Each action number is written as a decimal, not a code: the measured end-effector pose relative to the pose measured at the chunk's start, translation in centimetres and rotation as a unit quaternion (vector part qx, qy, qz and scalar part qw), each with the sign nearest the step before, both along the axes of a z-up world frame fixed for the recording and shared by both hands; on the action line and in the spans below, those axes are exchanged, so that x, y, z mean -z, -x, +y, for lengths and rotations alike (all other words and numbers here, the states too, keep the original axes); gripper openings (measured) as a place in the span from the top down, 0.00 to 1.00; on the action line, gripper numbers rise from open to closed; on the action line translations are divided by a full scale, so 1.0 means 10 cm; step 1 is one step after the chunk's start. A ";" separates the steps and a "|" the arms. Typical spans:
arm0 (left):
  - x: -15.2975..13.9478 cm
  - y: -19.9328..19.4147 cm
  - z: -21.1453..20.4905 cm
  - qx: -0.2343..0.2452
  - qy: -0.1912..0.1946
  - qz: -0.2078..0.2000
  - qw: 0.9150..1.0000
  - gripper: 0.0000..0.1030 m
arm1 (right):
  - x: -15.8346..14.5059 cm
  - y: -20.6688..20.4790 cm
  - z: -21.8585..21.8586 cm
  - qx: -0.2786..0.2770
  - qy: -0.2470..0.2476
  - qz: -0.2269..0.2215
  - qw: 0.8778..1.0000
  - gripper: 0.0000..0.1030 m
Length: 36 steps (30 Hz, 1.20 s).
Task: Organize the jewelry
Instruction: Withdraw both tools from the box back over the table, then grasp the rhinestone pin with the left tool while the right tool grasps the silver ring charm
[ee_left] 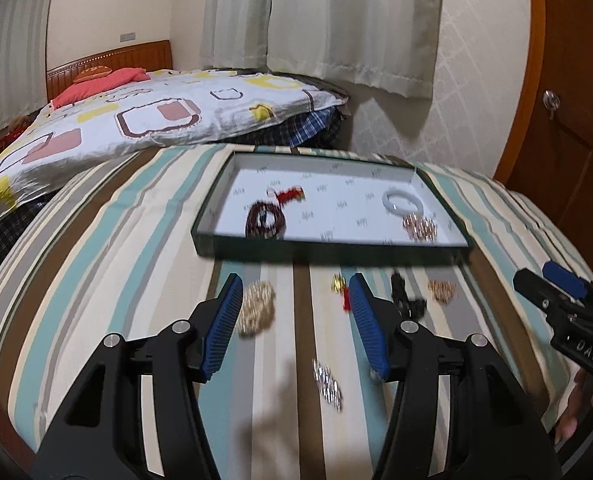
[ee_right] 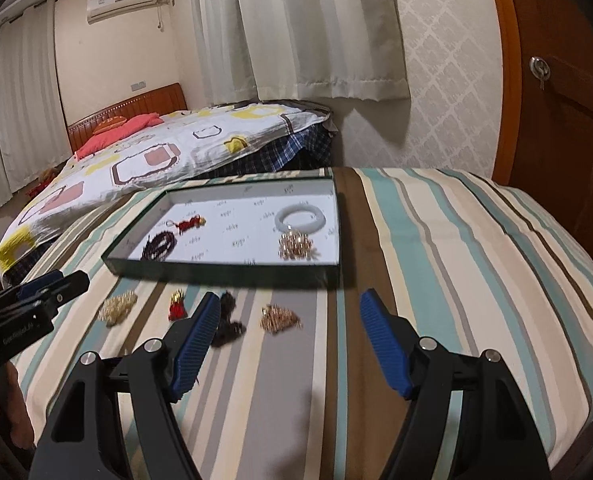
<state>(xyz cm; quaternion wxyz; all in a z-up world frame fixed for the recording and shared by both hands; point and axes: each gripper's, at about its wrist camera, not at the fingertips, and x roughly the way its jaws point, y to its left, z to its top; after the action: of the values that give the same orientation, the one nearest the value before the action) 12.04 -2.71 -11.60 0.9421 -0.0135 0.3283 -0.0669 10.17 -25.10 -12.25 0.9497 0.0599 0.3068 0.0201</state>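
Soft, even indoor light, no glare. Motion blur smears the loose jewelry (ee_left: 256, 308) and tray (ee_left: 328, 246) edge (both views). Heavy fisheye bend, dark corners. Faint shadows on striped cover (ee_right: 436, 280).

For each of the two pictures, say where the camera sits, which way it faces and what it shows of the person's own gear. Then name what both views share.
Left wrist: on the left gripper, facing along its open fingers at the box lid on the striped bedcover; the right gripper and some fingers show at right.
Right wrist: on the right gripper, also open, facing the same way; the left gripper shows at left.
Shared: lid, white bangle, loose jewelry in front.
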 end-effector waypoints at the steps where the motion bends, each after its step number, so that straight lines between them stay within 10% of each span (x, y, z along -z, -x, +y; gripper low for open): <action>1: 0.04 0.03 0.00 0.001 -0.001 0.003 1.000 0.48 | 0.02 0.02 -0.01 0.000 0.000 0.001 1.000 0.31; 14: 0.45 0.18 -0.13 0.013 -0.016 0.039 0.999 0.50 | 0.15 0.23 0.02 -0.002 -0.009 0.002 1.000 0.31; 30: 0.70 0.11 -0.22 0.036 -0.022 0.075 0.996 0.88 | 0.20 0.23 0.05 -0.008 -0.012 0.008 1.000 0.31; 36: 0.67 0.10 -0.19 0.039 -0.018 0.074 0.996 0.89 | 0.21 0.22 0.09 -0.012 -0.010 0.010 1.000 0.31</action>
<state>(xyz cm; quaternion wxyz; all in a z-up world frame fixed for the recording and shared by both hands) 11.07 -4.64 -18.34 0.9122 0.0111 0.3983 -0.0961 7.98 -24.21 -14.35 0.9456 0.0660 0.3168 0.0344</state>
